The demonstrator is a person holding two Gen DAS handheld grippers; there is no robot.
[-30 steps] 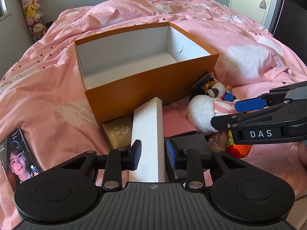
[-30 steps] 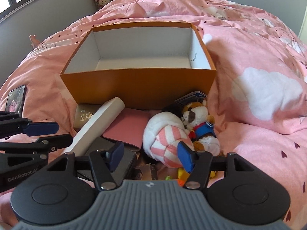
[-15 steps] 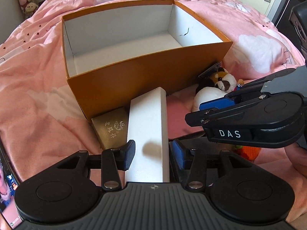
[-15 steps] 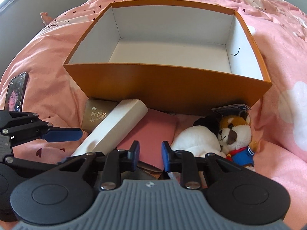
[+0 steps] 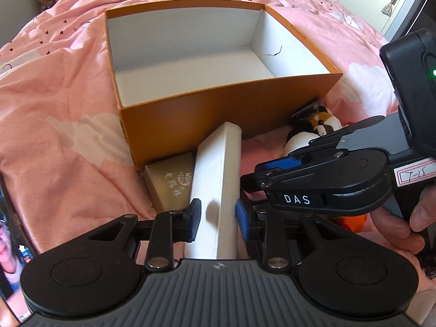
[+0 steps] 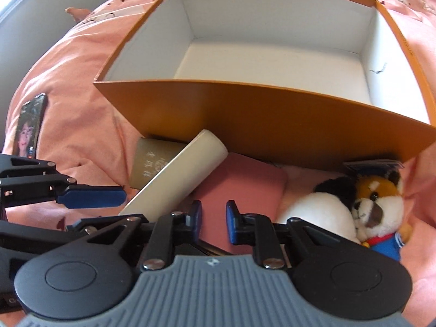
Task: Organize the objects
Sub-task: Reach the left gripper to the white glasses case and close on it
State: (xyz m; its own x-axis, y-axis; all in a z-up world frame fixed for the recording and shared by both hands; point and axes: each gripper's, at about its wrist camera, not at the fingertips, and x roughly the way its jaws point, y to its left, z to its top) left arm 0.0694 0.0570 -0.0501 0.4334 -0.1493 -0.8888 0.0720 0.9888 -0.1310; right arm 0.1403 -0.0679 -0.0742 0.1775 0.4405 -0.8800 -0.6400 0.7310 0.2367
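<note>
An open orange box with an empty white inside stands on the pink bed. A long white box leans against its front wall, beside a gold box. My left gripper is closing, and its blue pads press both sides of the white box's near end. My right gripper hovers over a flat pink pouch. Its jaws are closing, with a narrow gap through which the pouch shows, and nothing looks pinched. In the left wrist view the right gripper reaches in from the right, next to the white box.
A plush dog and a white plush lie right of the pouch. A phone with a lit screen rests on the bedding at far left. An orange knitted thing peeks out below the right gripper. A person's hand holds its handle.
Both grippers have come lower and nearer to the pile. The right jaws narrowed from wide around the striped plush to a slim gap over the pink pouch. The left jaws widened briefly, then closed again.
</note>
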